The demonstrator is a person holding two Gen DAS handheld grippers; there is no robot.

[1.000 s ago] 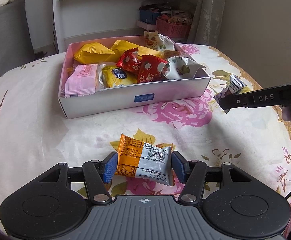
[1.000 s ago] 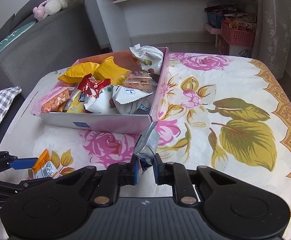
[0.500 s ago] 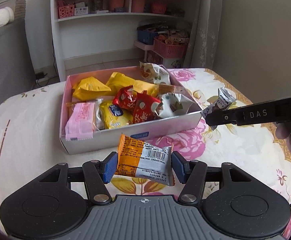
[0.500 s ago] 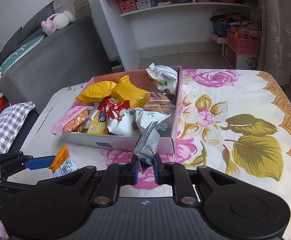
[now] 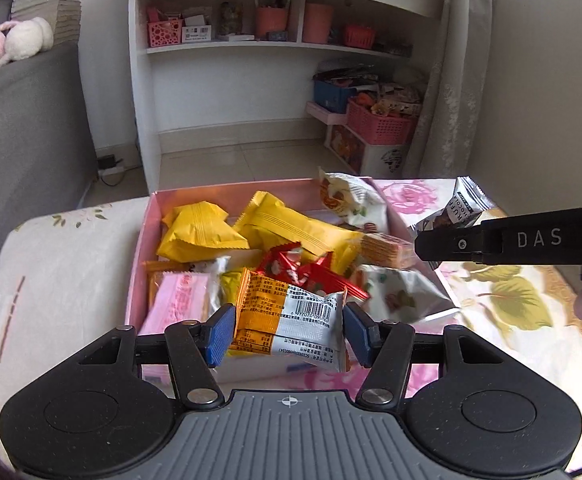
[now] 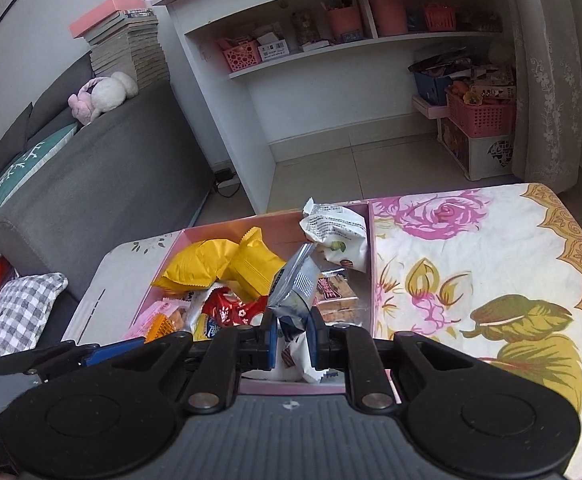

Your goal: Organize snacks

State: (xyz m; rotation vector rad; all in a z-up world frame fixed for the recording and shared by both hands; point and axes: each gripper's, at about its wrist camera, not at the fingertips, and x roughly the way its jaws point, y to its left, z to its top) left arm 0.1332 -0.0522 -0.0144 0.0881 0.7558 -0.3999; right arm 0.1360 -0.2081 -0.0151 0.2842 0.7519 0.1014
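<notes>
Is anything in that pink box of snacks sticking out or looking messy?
Yes. The white crinkled packet at the far corner of the pink box rides up over the rim instead of lying inside. The other snacks are heaped loosely, overlapping each other.

One pink box (image 5: pixel 141 248) on the bench.

Inside, two yellow packets (image 5: pixel 199 232) side by side at the back. Two red wrappers (image 5: pixel 291 270) (perhaps more beneath, hard to tell). One pink wafer pack (image 5: pixel 179 304) at the left. One clear biscuit pack (image 6: pixel 337 294). Two white pouches: one leaning on the far right corner (image 5: pixel 349 200), one low on the right (image 5: pixel 401 294).

Two claws, each with one snack: left claw (image 5: pixel 289 330) clamping one orange-and-white packet (image 5: pixel 287 320), right claw (image 6: pixel 291 344) pinching one silver-and-dark packet (image 6: pixel 297 288).

One plush rabbit (image 6: pixel 101 94) on the sofa back.
</notes>
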